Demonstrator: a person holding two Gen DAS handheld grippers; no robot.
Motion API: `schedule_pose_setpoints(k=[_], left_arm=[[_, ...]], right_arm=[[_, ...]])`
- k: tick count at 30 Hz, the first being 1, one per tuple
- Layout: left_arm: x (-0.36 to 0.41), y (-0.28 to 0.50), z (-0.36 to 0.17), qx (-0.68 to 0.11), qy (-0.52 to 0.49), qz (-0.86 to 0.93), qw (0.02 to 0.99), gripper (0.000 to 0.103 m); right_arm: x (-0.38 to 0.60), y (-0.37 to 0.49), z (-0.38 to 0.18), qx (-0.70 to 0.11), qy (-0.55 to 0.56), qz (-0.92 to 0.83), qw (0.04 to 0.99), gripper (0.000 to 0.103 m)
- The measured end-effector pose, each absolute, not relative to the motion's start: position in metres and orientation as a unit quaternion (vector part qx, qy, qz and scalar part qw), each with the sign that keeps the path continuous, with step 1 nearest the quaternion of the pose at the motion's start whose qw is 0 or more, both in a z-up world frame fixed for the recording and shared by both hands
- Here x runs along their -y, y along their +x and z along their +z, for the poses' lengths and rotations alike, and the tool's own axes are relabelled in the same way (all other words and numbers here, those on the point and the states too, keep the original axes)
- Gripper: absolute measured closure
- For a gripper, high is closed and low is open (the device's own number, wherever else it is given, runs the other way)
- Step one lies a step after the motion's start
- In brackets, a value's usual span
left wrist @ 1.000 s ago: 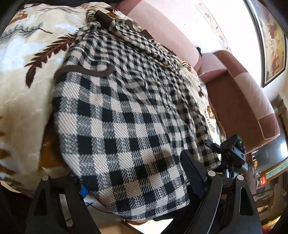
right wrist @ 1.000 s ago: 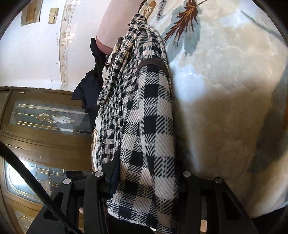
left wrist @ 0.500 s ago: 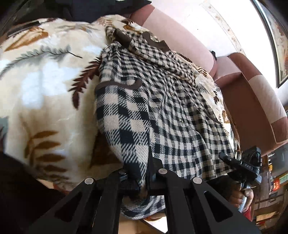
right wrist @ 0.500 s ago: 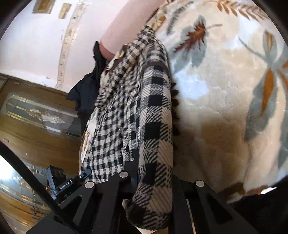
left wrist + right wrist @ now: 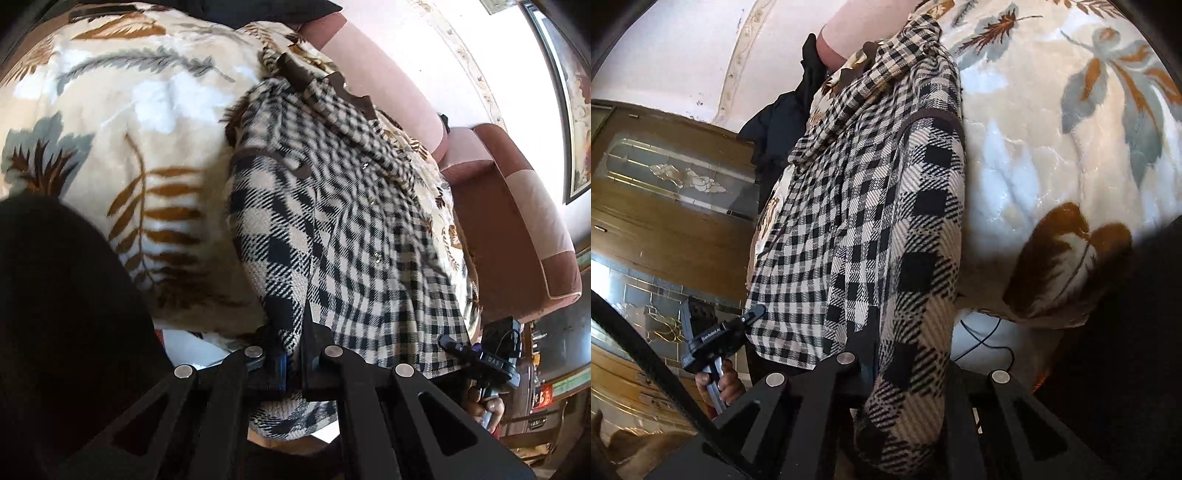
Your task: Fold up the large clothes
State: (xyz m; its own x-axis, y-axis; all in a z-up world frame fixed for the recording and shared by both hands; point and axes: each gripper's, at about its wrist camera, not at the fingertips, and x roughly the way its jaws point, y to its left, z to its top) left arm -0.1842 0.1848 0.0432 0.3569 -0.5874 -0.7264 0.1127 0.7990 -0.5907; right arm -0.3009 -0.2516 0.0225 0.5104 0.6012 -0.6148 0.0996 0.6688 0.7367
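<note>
The checked shirt blurs across its middle, and its hem hides your left claw tips. Your right claw tips vanish behind cloth too.

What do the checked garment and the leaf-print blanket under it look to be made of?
Checked garment: looks like a thick woven fabric, matte, perhaps wool-blend; diagonal twill lines show in the big checks, and it drapes in soft folds. Brown trim edges one panel.
Leaf-print blanket: appears to be plush fleece, slightly glossy; its pile looks fuzzy and catches light in soft patches. Exact fibres cannot be told.
</note>
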Motion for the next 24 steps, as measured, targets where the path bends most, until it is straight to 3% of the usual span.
schedule_pose_setpoints(k=[6, 12, 24], left_arm=[[-0.173, -0.134, 0.083, -0.478, -0.202, -0.237, 0.821, 0.099], [-0.16, -0.036, 0.098, -0.456, -0.206, -0.216, 0.838, 0.099], [-0.132, 0.115, 0.083, -0.445, -0.202, -0.182, 0.853, 0.099]], right_arm=[[0.25, -0.251, 0.074, -0.433, 0.326, 0.178, 0.821, 0.096], [0.264, -0.167, 0.112, -0.389, 0.296, 0.13, 0.863, 0.096], [0.299, -0.012, 0.101, -0.383, 0.28, 0.051, 0.879, 0.096]])
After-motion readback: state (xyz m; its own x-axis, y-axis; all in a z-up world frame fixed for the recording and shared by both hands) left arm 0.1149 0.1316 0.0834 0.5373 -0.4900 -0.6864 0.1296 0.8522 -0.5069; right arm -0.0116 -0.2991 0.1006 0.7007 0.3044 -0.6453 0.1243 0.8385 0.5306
